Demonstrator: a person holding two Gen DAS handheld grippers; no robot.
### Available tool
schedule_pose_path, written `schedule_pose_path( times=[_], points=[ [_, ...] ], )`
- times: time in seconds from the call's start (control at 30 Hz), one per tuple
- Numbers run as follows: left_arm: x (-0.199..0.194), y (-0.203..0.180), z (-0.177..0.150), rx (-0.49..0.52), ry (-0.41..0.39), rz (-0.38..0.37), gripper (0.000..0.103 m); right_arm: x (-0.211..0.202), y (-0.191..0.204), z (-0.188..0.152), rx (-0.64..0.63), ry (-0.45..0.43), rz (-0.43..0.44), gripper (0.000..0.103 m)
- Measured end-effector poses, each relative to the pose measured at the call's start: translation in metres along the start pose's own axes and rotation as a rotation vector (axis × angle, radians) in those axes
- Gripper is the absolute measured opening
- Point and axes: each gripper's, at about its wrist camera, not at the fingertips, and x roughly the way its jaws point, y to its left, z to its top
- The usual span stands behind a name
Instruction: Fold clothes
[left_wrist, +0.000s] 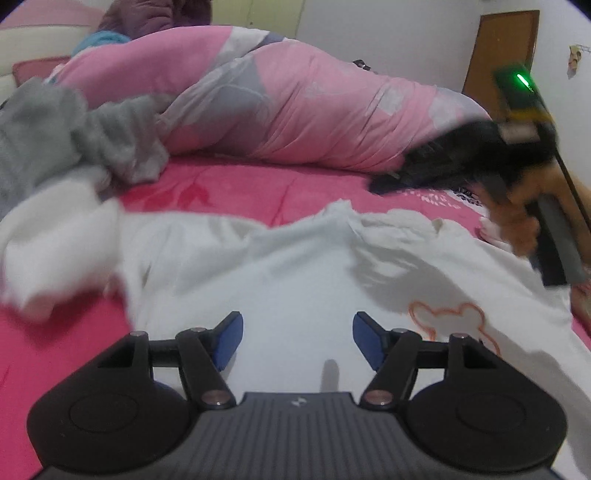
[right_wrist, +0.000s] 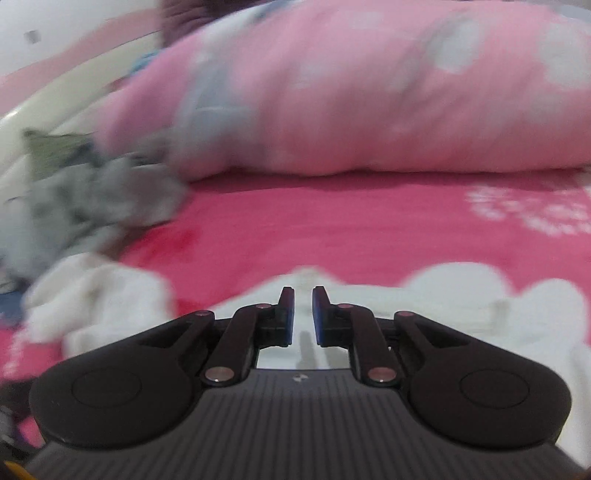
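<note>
1. I read the left gripper (left_wrist: 297, 341) at the lower centre of the left wrist view. Its blue pads stand spread, with nothing between them. It hangs over the white garment (left_wrist: 295, 266) without pinching it.

2. I read the right gripper (right_wrist: 303, 314) at the lower centre of the right wrist view. Its pads are drawn almost together, leaving a narrow slit. White cloth shows behind that slit, but I see no fold caught between the pads; I judge it closed on nothing.

3. The white garment lies across the middle and lower right of the left wrist view, on the pink bed cover (left_wrist: 221, 192). It carries an orange outline print (left_wrist: 448, 314) at the lower right. Its upper edge is rumpled, and one part is bunched up at the left edge of the frame.

4. A grey garment (left_wrist: 74, 136) lies crumpled at the upper left, against the rolled pink quilt (left_wrist: 295, 96) that runs across the top. A dark garment (left_wrist: 443, 162) lies at the right, near the person's hand (left_wrist: 517, 225).

5. Progress, as I judge it: early. The white garment is laid out but not smoothed, and no clean fold shows. No folded stack is visible in either view.

6. Remaining, as I judge it: flatten the white garment, fold it, then handle the grey and dark garments.
</note>
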Motion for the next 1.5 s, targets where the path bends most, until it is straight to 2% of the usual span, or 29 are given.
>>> schedule_pose_path(
  times=[0.13, 0.23, 0.33, 0.43, 0.47, 0.5, 0.53, 0.57, 0.6, 0.67, 0.77, 0.9, 1.0, 1.1, 1.13, 1.2, 1.23, 1.3, 1.37, 1.5],
  points=[
    [-0.014, 0.005, -0.020, 0.009, -0.027, 0.011, 0.067, 0.028, 0.055, 0.010, -0.184, 0.070, 0.083, 0.012],
    [-0.010, 0.014, -0.028, -0.036, -0.024, 0.005, 0.067, 0.056, 0.089, 0.010, -0.312, 0.154, 0.093, 0.021],
    [-0.007, 0.027, -0.032, -0.107, -0.028, -0.020, 0.067, 0.079, 0.103, 0.015, -0.337, 0.205, 0.094, 0.027],
    [-0.005, 0.034, -0.037, -0.143, -0.041, -0.046, 0.067, 0.105, 0.104, 0.025, -0.304, 0.240, 0.124, 0.046],
    [-0.005, 0.035, -0.038, -0.145, -0.048, -0.050, 0.067, 0.116, 0.104, 0.028, -0.302, 0.253, 0.127, 0.046],
    [-0.005, 0.036, -0.041, -0.146, -0.059, -0.056, 0.068, 0.125, 0.104, 0.029, -0.301, 0.271, 0.123, 0.045],
    [-0.005, 0.037, -0.043, -0.151, -0.067, -0.066, 0.068, 0.133, 0.105, 0.028, -0.300, 0.290, 0.114, 0.029],
    [-0.006, 0.040, -0.043, -0.162, -0.071, -0.076, 0.068, 0.140, 0.107, 0.028, -0.299, 0.308, 0.104, 0.005],
    [-0.006, 0.042, -0.044, -0.173, -0.075, -0.085, 0.068, 0.144, 0.109, 0.028, -0.307, 0.306, 0.099, 0.005],
    [-0.006, 0.045, -0.045, -0.185, -0.080, -0.096, 0.068, 0.136, 0.117, 0.031, -0.366, 0.212, 0.138, 0.004],
    [-0.006, 0.042, -0.045, -0.174, -0.084, -0.090, 0.068, 0.128, 0.126, 0.036, -0.391, 0.086, 0.245, 0.005],
    [-0.006, 0.041, -0.045, -0.172, -0.082, -0.087, 0.068, 0.162, 0.132, 0.024, -0.424, 0.122, 0.204, 0.010],
    [-0.007, 0.041, -0.046, -0.175, -0.083, -0.089, 0.068, 0.157, 0.123, 0.030, -0.349, 0.071, 0.212, 0.021],
    [-0.008, 0.041, -0.045, -0.176, -0.082, -0.089, 0.068, 0.121, 0.102, 0.051, -0.230, -0.077, 0.234, 0.034],
    [-0.008, 0.042, -0.045, -0.177, -0.081, -0.089, 0.068, 0.106, 0.093, 0.057, -0.201, -0.130, 0.225, 0.042],
    [-0.008, 0.042, -0.045, -0.180, -0.081, -0.090, 0.068, 0.074, 0.072, 0.066, -0.134, -0.218, 0.167, 0.043],
    [-0.008, 0.042, -0.045, -0.181, -0.081, -0.091, 0.068, 0.062, 0.063, 0.068, -0.108, -0.229, 0.141, 0.042],
    [-0.008, 0.041, -0.045, -0.181, -0.082, -0.091, 0.068, 0.048, 0.050, 0.065, -0.091, -0.178, 0.113, 0.029],
    [-0.007, 0.042, -0.044, -0.182, -0.081, -0.091, 0.068, 0.048, 0.048, 0.050, -0.118, -0.071, 0.105, 0.016],
    [-0.007, 0.041, -0.044, -0.178, -0.081, -0.087, 0.068, 0.085, 0.050, 0.012, -0.166, 0.168, 0.085, 0.012]
  ],
)
